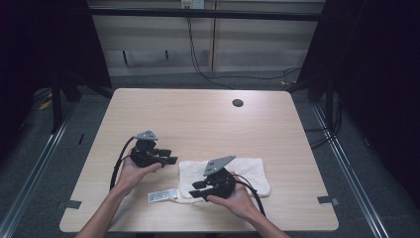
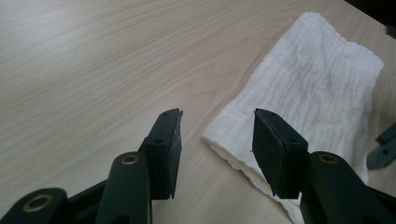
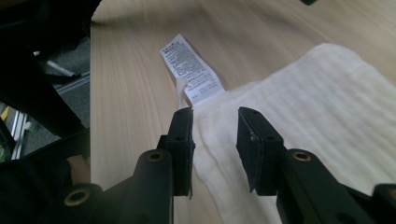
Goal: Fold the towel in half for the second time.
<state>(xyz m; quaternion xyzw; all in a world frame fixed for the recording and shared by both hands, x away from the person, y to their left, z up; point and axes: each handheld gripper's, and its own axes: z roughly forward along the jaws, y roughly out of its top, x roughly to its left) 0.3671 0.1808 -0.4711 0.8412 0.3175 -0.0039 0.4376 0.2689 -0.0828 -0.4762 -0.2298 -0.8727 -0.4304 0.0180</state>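
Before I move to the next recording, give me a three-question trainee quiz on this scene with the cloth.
1. True or false: the left claw is shut on the folded white cloth.
2. Multiple choice: the printed care label sticks out from which part of the cloth in the high view? A) far edge B) near-left corner C) right edge
3. Fill in: the right claw hangs over the cloth with its jaws ____.

Key
1. False: its jaws stand apart, aimed at a cloth corner, gripping nothing.
2. B
3. open
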